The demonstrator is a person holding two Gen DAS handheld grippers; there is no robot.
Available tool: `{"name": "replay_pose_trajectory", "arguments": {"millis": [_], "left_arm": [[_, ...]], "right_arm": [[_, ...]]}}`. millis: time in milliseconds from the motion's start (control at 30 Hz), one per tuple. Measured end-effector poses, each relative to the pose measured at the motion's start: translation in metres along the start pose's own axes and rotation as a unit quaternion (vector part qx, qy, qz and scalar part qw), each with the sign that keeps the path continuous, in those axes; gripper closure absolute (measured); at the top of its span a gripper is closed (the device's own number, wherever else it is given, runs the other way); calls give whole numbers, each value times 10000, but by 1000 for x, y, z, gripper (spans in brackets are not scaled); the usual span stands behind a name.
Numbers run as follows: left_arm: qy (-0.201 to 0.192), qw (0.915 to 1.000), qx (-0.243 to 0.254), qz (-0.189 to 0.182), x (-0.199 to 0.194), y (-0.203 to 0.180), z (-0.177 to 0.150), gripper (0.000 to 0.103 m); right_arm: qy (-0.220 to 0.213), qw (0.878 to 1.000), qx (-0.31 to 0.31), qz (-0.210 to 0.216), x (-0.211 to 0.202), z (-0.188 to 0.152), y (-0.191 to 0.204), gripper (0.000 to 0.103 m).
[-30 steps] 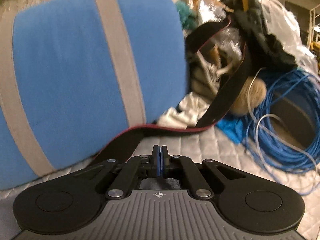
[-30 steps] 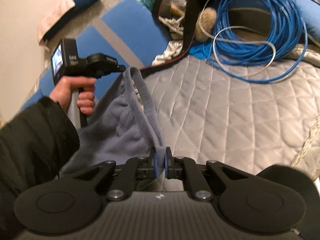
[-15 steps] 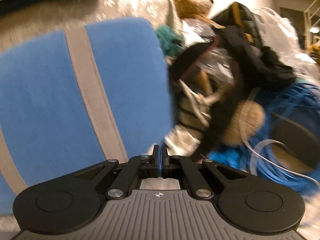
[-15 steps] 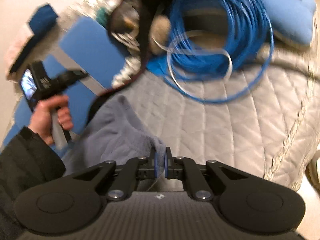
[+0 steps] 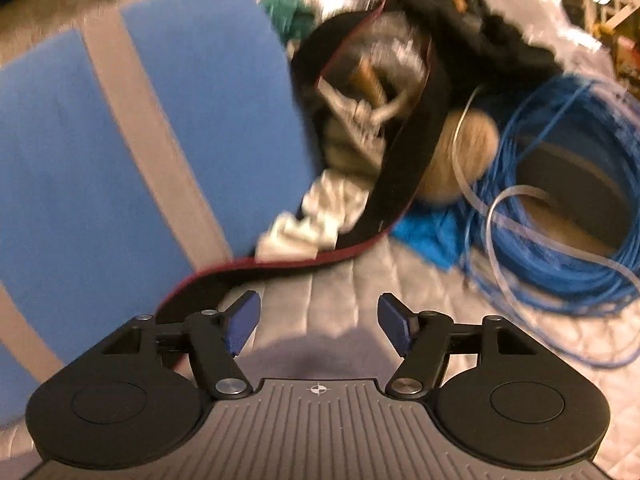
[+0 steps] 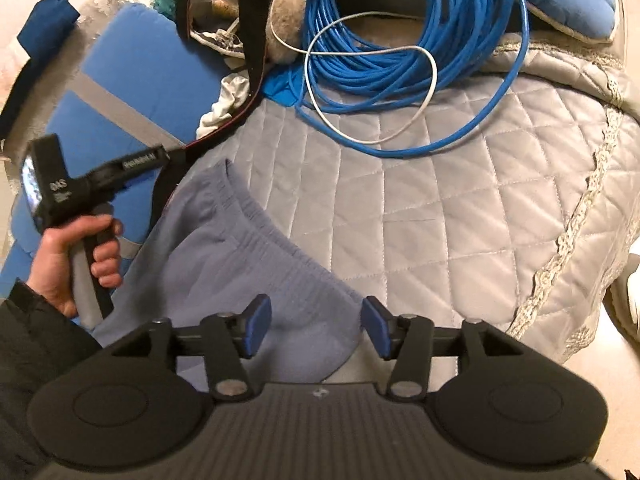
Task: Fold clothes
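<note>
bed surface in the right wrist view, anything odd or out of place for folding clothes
Yes. A big coil of blue cable with a loose white cord sprawls over the quilted bed cover, beside a heap of bags and a black strap. The grey-blue garment lies rumpled near the edge, its waistband bunched.

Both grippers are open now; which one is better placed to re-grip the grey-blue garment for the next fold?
Right. The right gripper hangs open directly over the grey-blue garment's near corner, while the left gripper faces the black strap, with only a blurred edge of fabric below.
</note>
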State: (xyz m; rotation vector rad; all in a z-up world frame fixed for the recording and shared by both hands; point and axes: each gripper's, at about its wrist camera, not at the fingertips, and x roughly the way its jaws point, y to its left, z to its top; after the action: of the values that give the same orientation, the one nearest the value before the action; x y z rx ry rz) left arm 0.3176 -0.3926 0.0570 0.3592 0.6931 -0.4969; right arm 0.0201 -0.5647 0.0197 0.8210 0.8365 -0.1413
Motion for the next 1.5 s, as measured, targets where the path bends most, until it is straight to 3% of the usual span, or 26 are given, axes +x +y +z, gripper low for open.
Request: {"name": "replay_pose_trajectory", "arguments": {"millis": [233,267,300,333,367,433,533,667,733,800,833,933,1000,1100,1200,1300,1367,1500], "left_arm": [[585,9940,-815,-443,33,14,-17,40],[651,9927,-891,-487,39,14,-20,46],[726,9917,-937,-494,46,14,-23,56],[812,9910,-974,-424,53,14,-25,96],[860,9905,-1031,-287,57,14,-27,103],[729,9906,-1124,-262,59,17,-27,103],[387,9943,-990,105,57,21,-20,103],[209,9919,-1199,349,60,37,-11,103],[366,9879,-1489,214,64,47,-8,102],[494,9837,-1722,-168,67,55,-8,99],[518,9817,-1801,-337,67,57,-9,95],[612,9775,-1887,-710,66,56,-13,61],[636,9752,-1924,-888,63,54,-14,55],[764,9733,-1917,-1008,63,48,-14,56],[1013,9743,-1801,-895,69,38,-16,60],[1113,9759,-1705,-790,75,29,-19,95],[1118,9787,-1580,-683,77,23,-20,101],[859,9841,-1452,-554,72,21,-16,102]], "right_arm": [[-115,9999,49,50,-13,5,-10,33],[-136,9999,45,41,-14,6,-12,33],[-159,9999,44,35,-16,7,-14,33],[-183,9998,39,35,-17,8,-15,33],[-208,9998,25,32,-19,10,-16,33],[-253,9997,-12,9,-21,12,-18,33],[-273,9996,-37,-5,-22,14,-20,33],[-272,9996,-50,17,-22,16,-21,33],[-305,9995,-61,-7,-22,17,-20,33],[-316,9995,-66,-14,-21,17,-20,33],[-304,9995,-58,-9,-20,17,-21,33],[-280,9996,-34,-9,-19,17,-22,33],[-274,9996,-22,-11,-19,16,-22,33],[-256,9997,0,-2,-19,15,-23,33],[-239,9997,4,10,-18,15,-24,33],[-225,9997,-3,18,-18,15,-24,33],[-218,9998,-11,24,-17,15,-24,33],[-196,9998,-8,56,-16,15,-24,33]]}}
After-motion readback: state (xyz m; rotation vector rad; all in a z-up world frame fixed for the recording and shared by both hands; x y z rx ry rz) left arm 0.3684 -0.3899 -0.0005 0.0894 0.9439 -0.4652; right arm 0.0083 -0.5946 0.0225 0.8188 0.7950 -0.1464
